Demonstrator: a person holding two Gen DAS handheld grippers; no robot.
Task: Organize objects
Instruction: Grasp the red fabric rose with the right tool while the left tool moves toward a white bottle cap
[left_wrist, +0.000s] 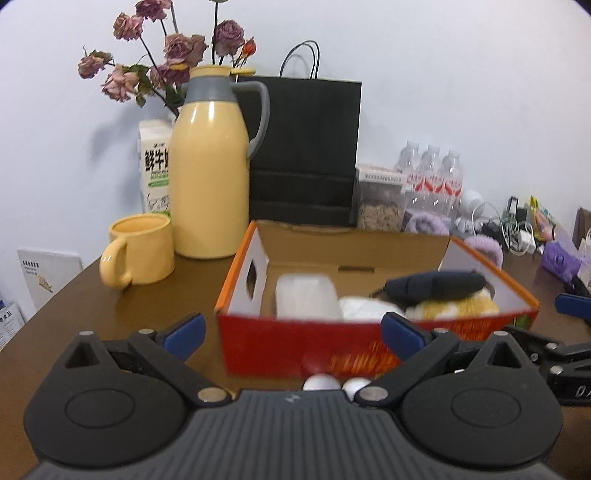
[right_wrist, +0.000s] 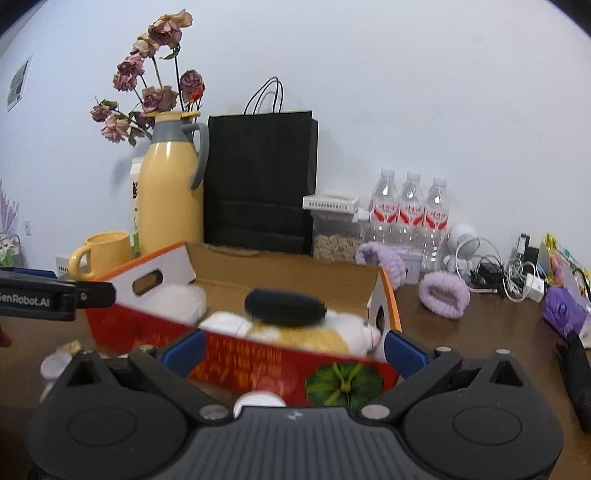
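Note:
A red and orange cardboard box (left_wrist: 295, 347) stands open on the brown table, also in the right wrist view (right_wrist: 258, 365). Inside lie a white packet (left_wrist: 306, 299), a yellow and white plush toy (left_wrist: 450, 306) (right_wrist: 295, 332) and a dark oval item (left_wrist: 436, 286) (right_wrist: 284, 302) on top of the toy. My left gripper (left_wrist: 291, 332) is open and empty in front of the box's near wall. My right gripper (right_wrist: 293, 350) is open and empty at the box's right front corner. Small white caps (left_wrist: 321, 382) lie just below the box.
A yellow thermos (left_wrist: 208, 166), yellow mug (left_wrist: 138, 249), milk carton (left_wrist: 155, 170), dried flowers and a black paper bag (left_wrist: 306, 147) stand behind the box. Water bottles (right_wrist: 410, 210), a snack jar (right_wrist: 336, 229), purple scrunchies (right_wrist: 443, 293), cables and a black umbrella (right_wrist: 576, 380) lie to the right.

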